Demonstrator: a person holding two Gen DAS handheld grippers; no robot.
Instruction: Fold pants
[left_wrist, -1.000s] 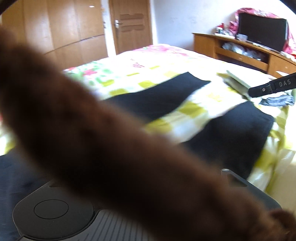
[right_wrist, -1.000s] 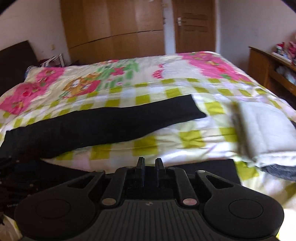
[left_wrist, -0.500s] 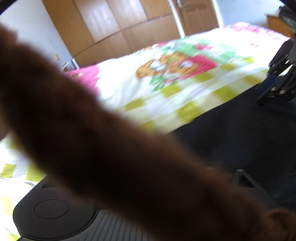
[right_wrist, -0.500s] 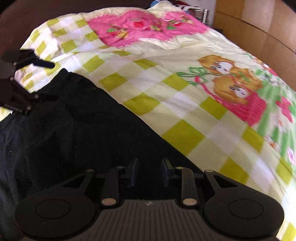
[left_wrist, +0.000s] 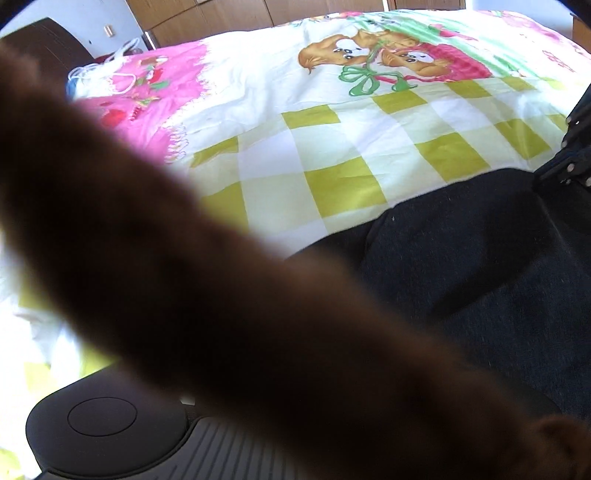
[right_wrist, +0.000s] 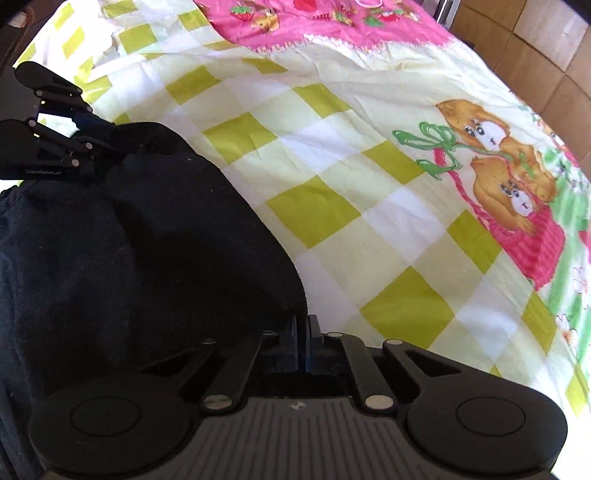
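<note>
Right gripper (right_wrist: 302, 332) pinches the black pants (right_wrist: 129, 258) at their edge on the checked bedspread (right_wrist: 332, 155); left gripper (right_wrist: 107, 136) clamps the waist corner.

Bed: we see a checked quilt (right_wrist: 332, 206) with pink panels and cartoon bears.
Wardrobe (left_wrist: 229, 11): wooden, behind.
Light: bright daylight.
</note>
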